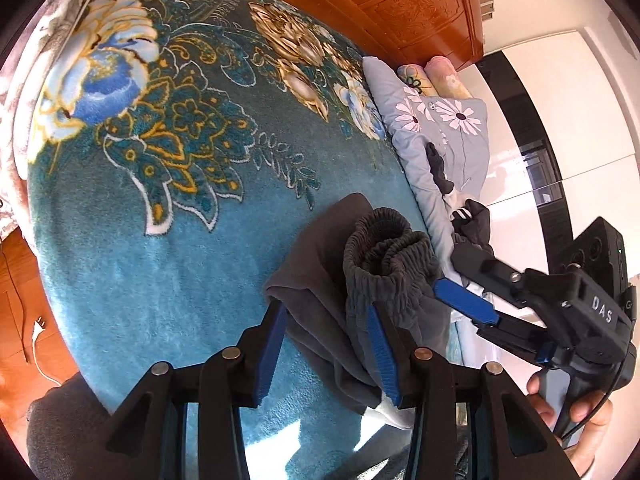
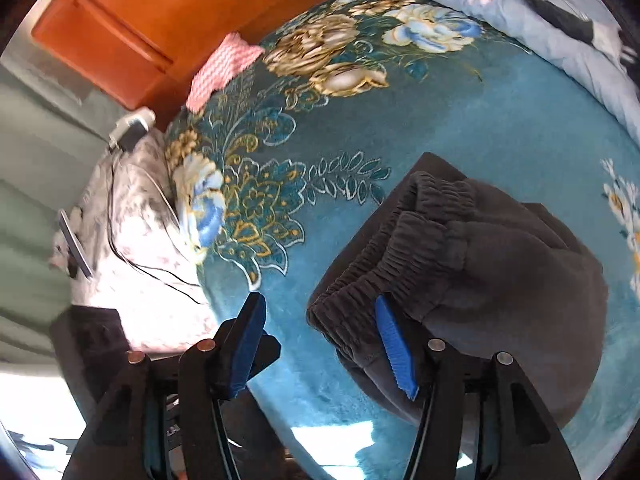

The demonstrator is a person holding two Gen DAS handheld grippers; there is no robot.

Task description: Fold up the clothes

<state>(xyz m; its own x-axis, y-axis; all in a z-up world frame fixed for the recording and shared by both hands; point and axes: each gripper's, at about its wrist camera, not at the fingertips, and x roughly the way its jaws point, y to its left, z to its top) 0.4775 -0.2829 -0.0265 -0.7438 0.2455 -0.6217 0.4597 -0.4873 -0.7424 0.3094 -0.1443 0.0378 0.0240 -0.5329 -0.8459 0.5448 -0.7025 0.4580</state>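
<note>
1. Dark grey trousers [image 1: 320, 280] lay bunched on the teal floral blanket [image 1: 160, 220], elastic waistband [image 2: 400, 248] uppermost, at about 5 o'clock in the left wrist view.
2. Left gripper [image 1: 328, 344] stood partly open, grey cloth lying loose between its blue pads [image 1: 380, 352].
3. Right gripper [image 2: 324, 340] stood wide apart, unclamped; its 3 o'clock pad [image 2: 396, 344] touched the waistband, blanket showing between the fingers.
</note>
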